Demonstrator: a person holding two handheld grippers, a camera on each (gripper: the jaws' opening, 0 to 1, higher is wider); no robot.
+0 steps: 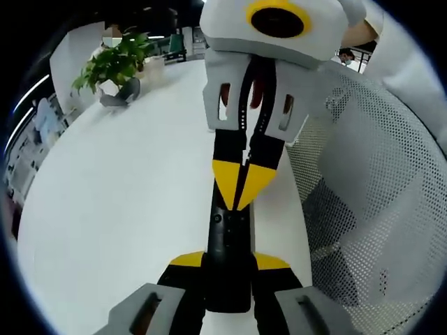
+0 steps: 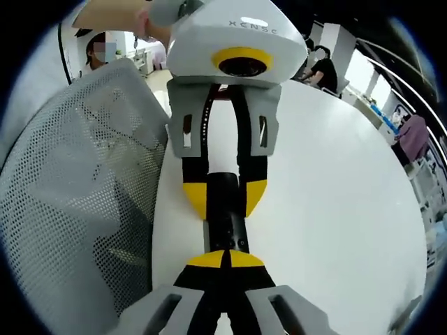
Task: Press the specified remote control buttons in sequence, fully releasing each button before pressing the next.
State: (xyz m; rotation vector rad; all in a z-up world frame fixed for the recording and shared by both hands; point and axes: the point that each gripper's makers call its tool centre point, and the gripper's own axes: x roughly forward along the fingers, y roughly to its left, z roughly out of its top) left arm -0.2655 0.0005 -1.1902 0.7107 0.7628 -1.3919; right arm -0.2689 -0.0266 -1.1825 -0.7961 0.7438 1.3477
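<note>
A slim black remote control (image 1: pixel 228 234) is held lengthwise over the white table (image 1: pixel 126 195). My left gripper (image 1: pixel 229 262) is shut on its near end, yellow pads on either side. My right gripper (image 1: pixel 242 187) comes in from above with its yellow tips pressed together and resting on the remote's far button area. In the right gripper view my right gripper (image 2: pixel 225 259) is shut, its joined tips touching the remote (image 2: pixel 227 223) near small buttons. Beyond it, my left gripper (image 2: pixel 225 197) clamps the remote's other end.
A grey mesh chair back (image 1: pixel 370 209) stands along the table edge (image 2: pixel 77 174). A potted green plant (image 1: pixel 115 63) sits at the far side of the table. People sit in the background (image 2: pixel 323 66). Bare white tabletop (image 2: pixel 335 209) spreads beside the grippers.
</note>
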